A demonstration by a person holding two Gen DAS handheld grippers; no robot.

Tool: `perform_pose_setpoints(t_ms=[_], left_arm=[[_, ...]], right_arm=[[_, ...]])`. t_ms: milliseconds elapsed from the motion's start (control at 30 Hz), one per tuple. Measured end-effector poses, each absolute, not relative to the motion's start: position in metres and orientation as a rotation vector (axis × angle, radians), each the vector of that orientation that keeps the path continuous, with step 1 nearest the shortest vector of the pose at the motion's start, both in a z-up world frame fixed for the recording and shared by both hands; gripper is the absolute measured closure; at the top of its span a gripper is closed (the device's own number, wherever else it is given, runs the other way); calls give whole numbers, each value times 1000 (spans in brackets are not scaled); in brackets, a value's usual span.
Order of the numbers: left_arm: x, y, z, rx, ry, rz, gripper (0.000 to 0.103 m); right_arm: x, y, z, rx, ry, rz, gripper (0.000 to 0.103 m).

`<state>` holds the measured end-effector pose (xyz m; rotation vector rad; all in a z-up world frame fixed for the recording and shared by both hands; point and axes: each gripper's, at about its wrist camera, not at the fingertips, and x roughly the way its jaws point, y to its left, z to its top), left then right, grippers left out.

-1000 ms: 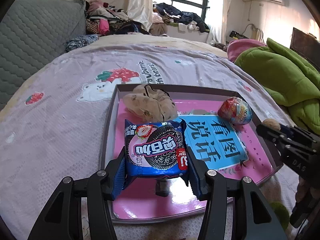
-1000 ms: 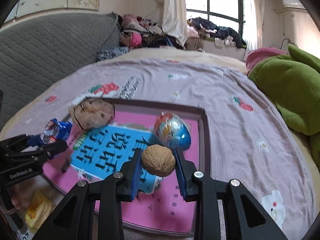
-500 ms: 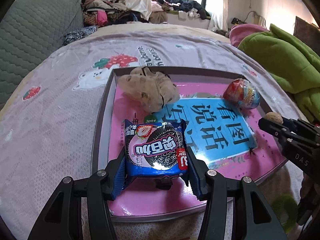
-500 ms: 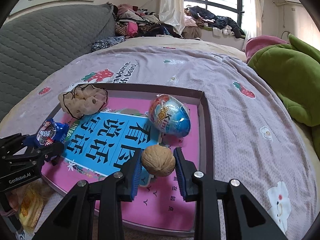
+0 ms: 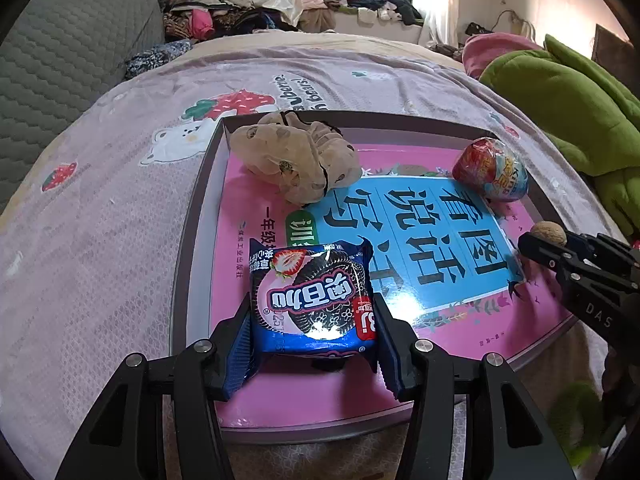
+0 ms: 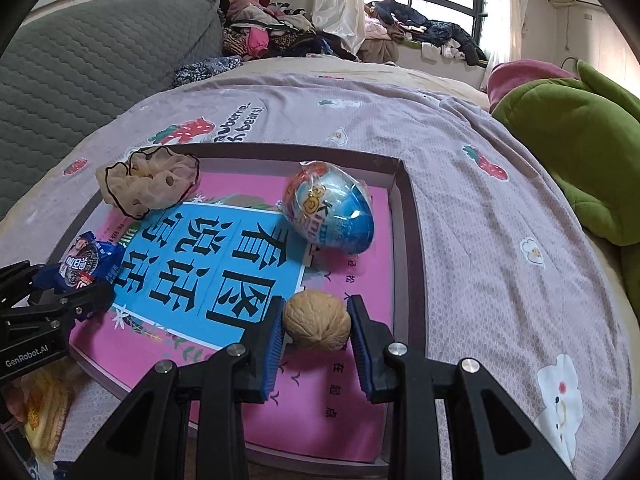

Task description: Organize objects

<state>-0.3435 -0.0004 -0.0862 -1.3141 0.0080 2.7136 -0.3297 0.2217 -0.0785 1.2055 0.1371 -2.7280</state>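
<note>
the left wrist view shows the left gripper (image 5: pixel 314 344) with its blue pads pinching a blue cookie packet (image 5: pixel 312 296) by its two sides, held above the near left corner of the shallow tray (image 5: pixel 188 240). the packet's printed front faces the camera here; in the right wrist view the same packet (image 6: pixel 90 262) is small and partly hidden behind the left gripper's black fingers. the right wrist view shows the right gripper (image 6: pixel 316 328) with its jaws pressed on a walnut (image 6: pixel 316 320), over the tray's near right corner, close to the right wall. from the left view only the top of the walnut (image 5: pixel 548 232) peeks over the right gripper's dark finger, so the grip cannot be judged there. both views show a beige scrunchie (image 5: pixel 298 160) at the far left corner and a foil-wrapped toy egg (image 6: pixel 328 212) near the far right corner, lying on a pink book with a blue title panel (image 6: pixel 208 256) that fills the tray floor. the tray sits on a lilac bedspread (image 6: pixel 460 200). only the right view shows a yellow packet (image 6: pixel 42 404) beside the tray's near left edge, blurred and partly cut off. whether either held thing touches the book cannot be told.
</note>
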Motion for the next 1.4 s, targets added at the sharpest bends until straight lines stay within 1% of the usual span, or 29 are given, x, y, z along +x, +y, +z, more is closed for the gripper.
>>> perform_pose_setpoints(t_ms=[433,1067,1333,1400], left_arm=[[-345,-1,-88,-1327,31,2727,48],[-346,-2,-89,-1354,39,2734,45],[-346,1,-89,-1359,59,2738,43],[-346,0,-89,-1367,61,2737,40]], right_arm=[[-332,219,-87,1259,170,-2712,71],[-332,221,-88,1278,135,-2698,71],[-332,220,-88,1277,138,-2693,70],[-331,220,-88,1278,136,-2692,70]])
